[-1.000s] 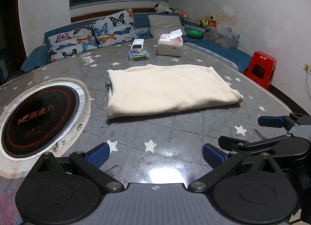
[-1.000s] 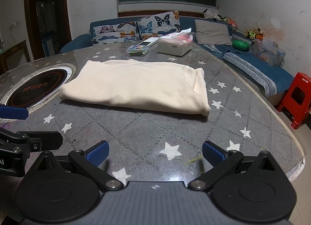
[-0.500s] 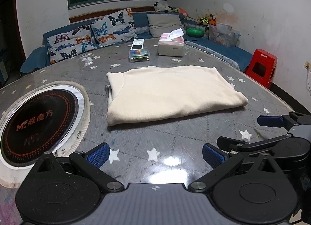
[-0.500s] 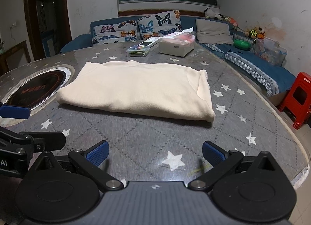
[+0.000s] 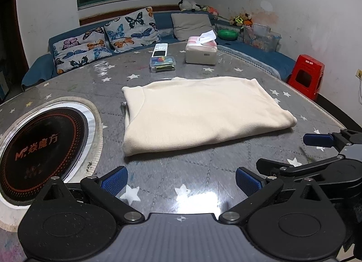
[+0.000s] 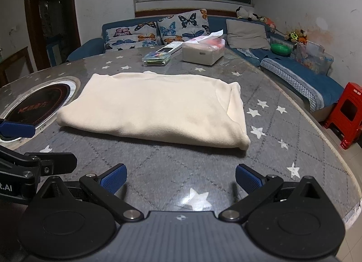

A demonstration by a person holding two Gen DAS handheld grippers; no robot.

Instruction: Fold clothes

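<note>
The cream garment (image 5: 199, 112) is laid flat mid-table, so its near edge can probably be reached. The left gripper (image 5: 181, 180) and right gripper (image 6: 181, 179) are held spread wide, nothing pinched.

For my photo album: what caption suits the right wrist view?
Folded cream garment lying on the starry table, open right gripper empty.
</note>
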